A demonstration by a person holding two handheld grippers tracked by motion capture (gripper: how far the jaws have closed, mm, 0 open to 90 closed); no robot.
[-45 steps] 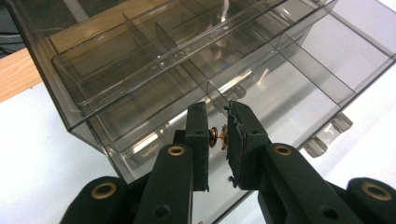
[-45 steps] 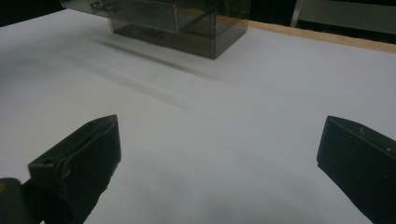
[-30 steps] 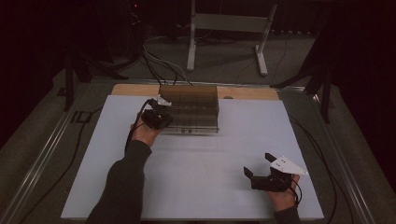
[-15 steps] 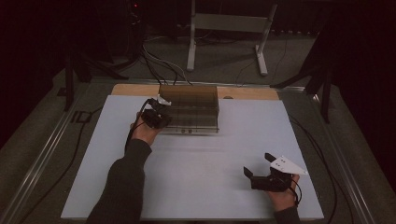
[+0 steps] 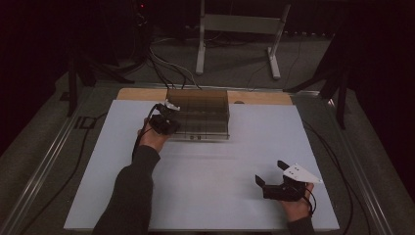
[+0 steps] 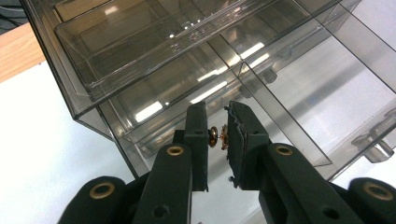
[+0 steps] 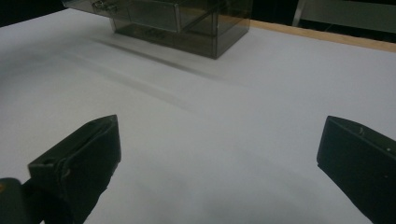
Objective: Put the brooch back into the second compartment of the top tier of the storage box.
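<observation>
A smoky clear drawer box [image 5: 198,113] is set at the far middle of the white counter [image 5: 205,196], its back edge toward the wooden strip there. In the left gripper view one drawer [image 6: 154,42] is seen pulled partly out of the box's upper level, and lower compartments with dividers are seen through the walls.

The left gripper [image 6: 218,135] is held right at the box's near left corner — in the high view it is seen touching or nearly touching that corner [image 5: 165,123]. Its jaws are drawn narrow, with a slim gap between the pads; small brass fittings are seen in that gap (whether they are part of the pads or a tiny held piece cannot be told). The box lies straight ahead of and just beyond these jaws, its wall edge running across their line, so any push, pinch or drop is judged to be made forward and slightly down.

The right gripper [image 5: 271,174] is rested well apart, near the counter's near right edge, jaws spread wide and empty. From its own view the box [image 7: 177,21] is seen far off across bare counter — the left hand is plainly the nearer one.
</observation>
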